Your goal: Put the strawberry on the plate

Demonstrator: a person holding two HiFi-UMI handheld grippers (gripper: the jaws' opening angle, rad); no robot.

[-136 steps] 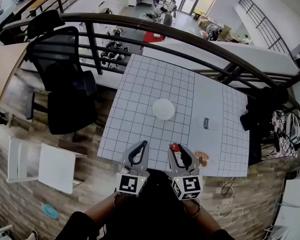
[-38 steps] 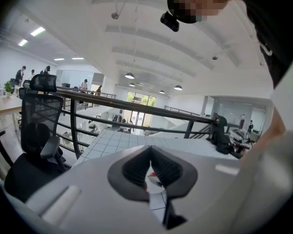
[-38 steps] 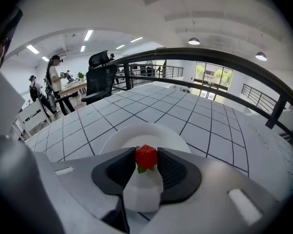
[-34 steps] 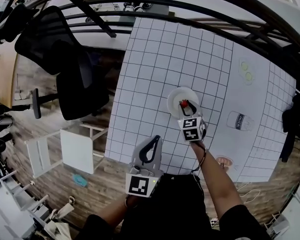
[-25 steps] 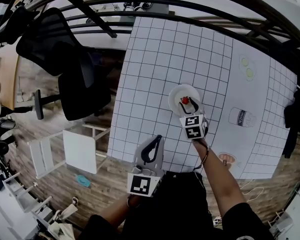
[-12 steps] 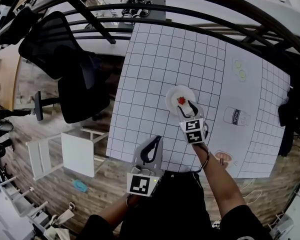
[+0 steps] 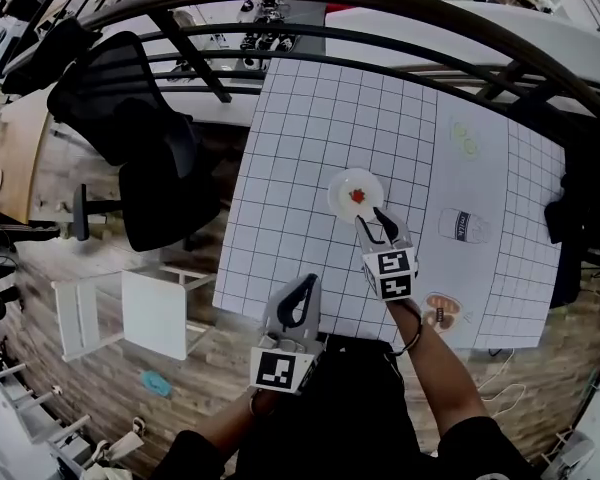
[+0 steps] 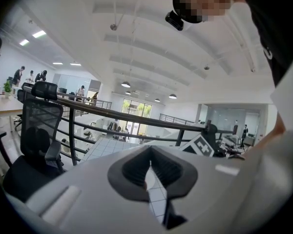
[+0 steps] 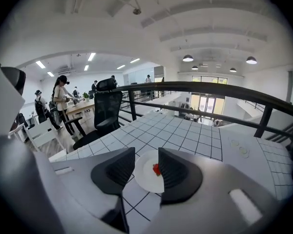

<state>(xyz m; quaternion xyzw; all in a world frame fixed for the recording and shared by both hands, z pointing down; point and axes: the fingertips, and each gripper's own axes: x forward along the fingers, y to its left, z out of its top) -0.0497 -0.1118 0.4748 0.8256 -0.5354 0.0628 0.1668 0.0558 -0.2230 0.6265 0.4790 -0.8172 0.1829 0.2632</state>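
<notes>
Small red strawberry (image 7: 357, 195) lies loose near centre of round white plate (image 7: 340, 182), just beyond fingertips of right gripper (image 7: 368, 218). I read it as a bright red, irregular lump; finer detail too small to tell. Right fingers moderately apart, have just been closing, nothing between pads; strawberry and plate show through gap. I note left gripper (image 7: 306, 286) fingers together, empty, well short of plate, over near edge of white gridded table (image 7: 300, 158).

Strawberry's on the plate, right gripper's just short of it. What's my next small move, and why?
Probably draw the right gripper back toward you. The strawberry lies on the plate, and the jaws, which have just been closing a little, stand apart and grip nothing.
</notes>
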